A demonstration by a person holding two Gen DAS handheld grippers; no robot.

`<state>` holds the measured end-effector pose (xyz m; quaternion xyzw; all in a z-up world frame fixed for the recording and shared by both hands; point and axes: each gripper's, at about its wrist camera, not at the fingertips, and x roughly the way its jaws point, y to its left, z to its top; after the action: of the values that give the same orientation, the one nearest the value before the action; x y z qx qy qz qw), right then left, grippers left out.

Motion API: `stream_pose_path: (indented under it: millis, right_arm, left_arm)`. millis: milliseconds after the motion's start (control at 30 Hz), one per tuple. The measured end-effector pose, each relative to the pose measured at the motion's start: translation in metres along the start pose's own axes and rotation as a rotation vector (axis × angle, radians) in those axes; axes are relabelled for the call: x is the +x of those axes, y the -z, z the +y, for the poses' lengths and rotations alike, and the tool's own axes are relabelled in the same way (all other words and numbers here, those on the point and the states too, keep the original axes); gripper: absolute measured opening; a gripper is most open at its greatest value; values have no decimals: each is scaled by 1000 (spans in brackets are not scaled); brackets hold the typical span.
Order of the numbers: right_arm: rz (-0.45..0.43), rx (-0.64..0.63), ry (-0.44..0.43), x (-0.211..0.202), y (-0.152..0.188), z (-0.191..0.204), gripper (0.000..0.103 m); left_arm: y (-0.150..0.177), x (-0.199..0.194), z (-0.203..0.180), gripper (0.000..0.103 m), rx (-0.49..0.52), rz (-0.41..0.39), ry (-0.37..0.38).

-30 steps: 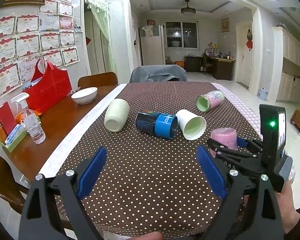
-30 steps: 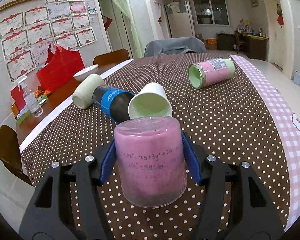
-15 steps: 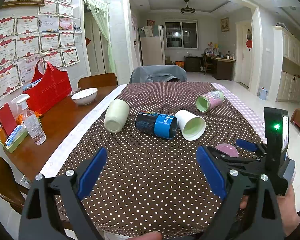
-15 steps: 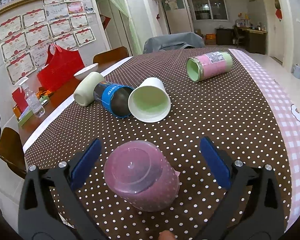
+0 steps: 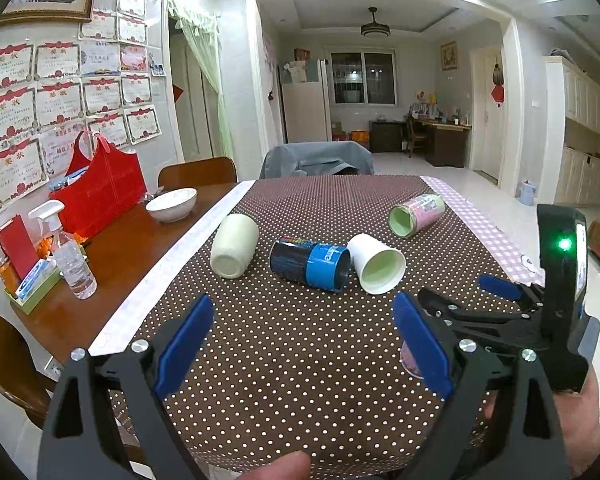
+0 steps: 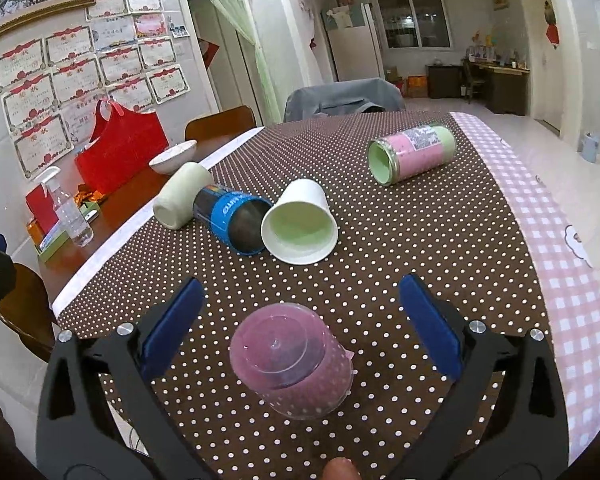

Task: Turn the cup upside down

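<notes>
A pink translucent cup (image 6: pixel 292 364) stands upside down on the dotted tablecloth (image 6: pixel 420 240), between the fingers of my right gripper (image 6: pixel 300 320), which is open and raised above it, not touching. In the left wrist view only a sliver of that cup (image 5: pixel 410 360) shows behind the finger. My left gripper (image 5: pixel 300 340) is open and empty over the near cloth. Lying on their sides farther off are a white paper cup (image 6: pixel 300 224), a blue can-like cup (image 6: pixel 232 216), a cream cup (image 6: pixel 180 200) and a pink-and-green cup (image 6: pixel 412 152).
A wooden table (image 5: pixel 112 248) on the left holds a white bowl (image 5: pixel 172 204), a red bag (image 5: pixel 96 188) and a spray bottle (image 5: pixel 70 256). A pink checked cloth edge (image 6: pixel 560 240) runs along the right. Chairs stand at the far end and left.
My right gripper opened and let go of the pink cup, leaving it upside down on the cloth, then rose and drew back. The left gripper has barely moved.
</notes>
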<state>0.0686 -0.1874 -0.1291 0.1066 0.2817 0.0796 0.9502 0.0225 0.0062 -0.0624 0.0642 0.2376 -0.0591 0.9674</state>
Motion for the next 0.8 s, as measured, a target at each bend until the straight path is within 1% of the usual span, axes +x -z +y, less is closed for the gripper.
stream_pose_path:
  millis: [467, 667, 800]
  right_arm:
    - [-88, 10, 12, -58, -26, -1, 97]
    - [-139, 5, 38, -90, -34, 1, 97]
    - [-194, -12, 69, -118, -37, 5, 97]
  left_arm:
    - [-8, -15, -10, 90, -5, -26, -3]
    - [-11, -22, -12, 90, -9, -38, -16]
    - [-13, -30, -14, 90, -21, -50, -16]
